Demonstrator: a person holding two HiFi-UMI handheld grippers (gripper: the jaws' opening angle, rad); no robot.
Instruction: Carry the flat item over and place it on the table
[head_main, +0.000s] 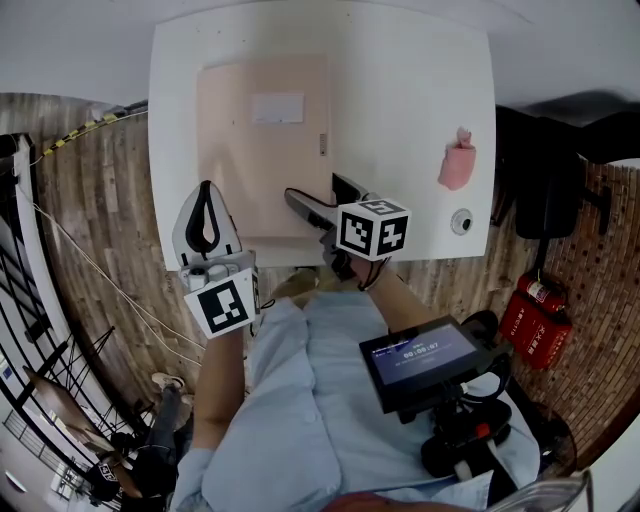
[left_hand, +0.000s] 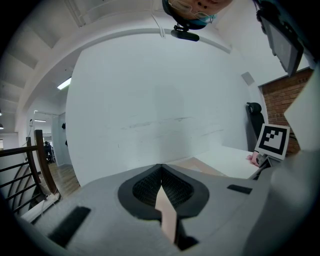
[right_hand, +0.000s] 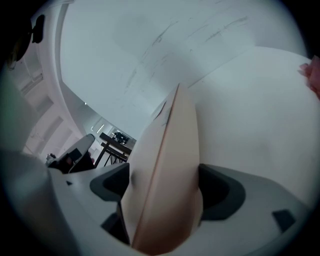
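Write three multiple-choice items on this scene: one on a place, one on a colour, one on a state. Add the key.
1. Where does the small pink thing lie, relative to the flat item?
A) on top of it
B) on the table, to its right and apart from it
C) on the floor

2. What colour is the flat item?
A) dark blue
B) green
C) pale pink

3. How do the left gripper's jaws stand?
A) closed on the flat item's thin edge
B) wide apart and empty
C) closed on the small pink thing

Key:
1 B: the head view shows bare white table between them.
2 C: its whole face is pale pink in the head view.
3 A: the left gripper view shows a pink sliver pinched between the pads.
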